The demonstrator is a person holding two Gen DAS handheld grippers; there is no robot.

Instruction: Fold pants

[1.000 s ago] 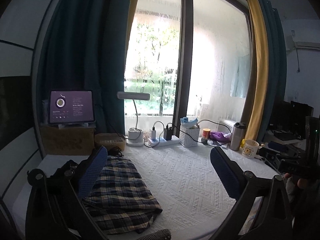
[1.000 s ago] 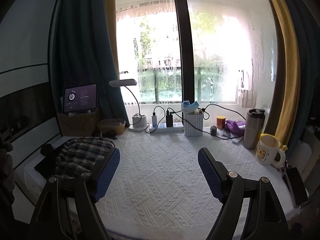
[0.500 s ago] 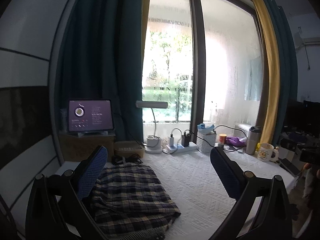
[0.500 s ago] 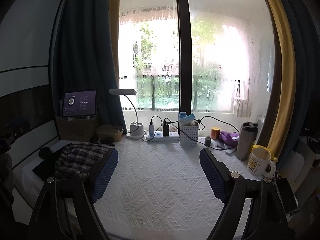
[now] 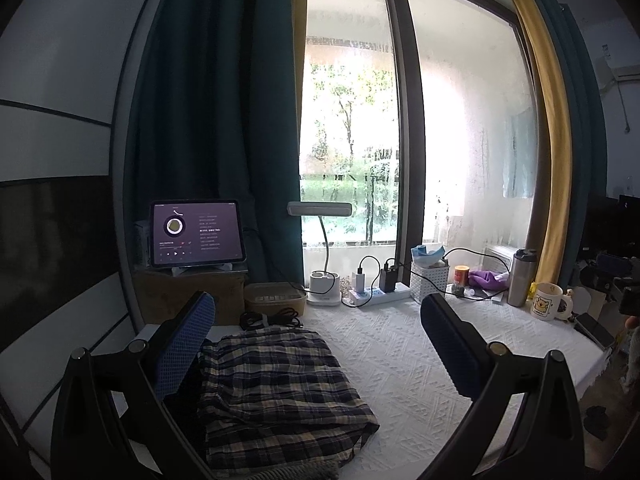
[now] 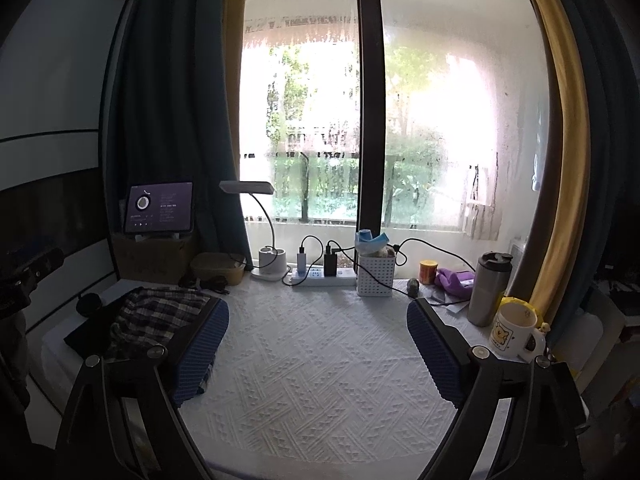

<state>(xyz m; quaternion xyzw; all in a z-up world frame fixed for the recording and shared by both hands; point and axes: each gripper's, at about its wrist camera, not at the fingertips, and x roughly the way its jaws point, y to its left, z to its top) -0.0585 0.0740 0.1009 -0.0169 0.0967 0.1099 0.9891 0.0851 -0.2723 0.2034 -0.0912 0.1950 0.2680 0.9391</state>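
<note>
Two grippers are seen, one in each view. The left gripper [image 5: 318,334] is made of black plastic arms with round silver screws. Its fingers [image 5: 182,346] are covered with blue bumpy pads. The right gripper [image 6: 318,344] is built the same way: black arms, silver screws, and blue ridged pads [image 6: 434,354] on the fingers.

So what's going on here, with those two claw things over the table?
A person holds a two-finger gripper in each hand over a white textured table cover. The plaid pants lie folded in a neat bundle at the left side. Neither tool holds anything: the left gripper hovers with jaws wide apart beside the bundle, and the right gripper has its jaws opening over bare cloth with nothing between them. The folding looks done.
</note>
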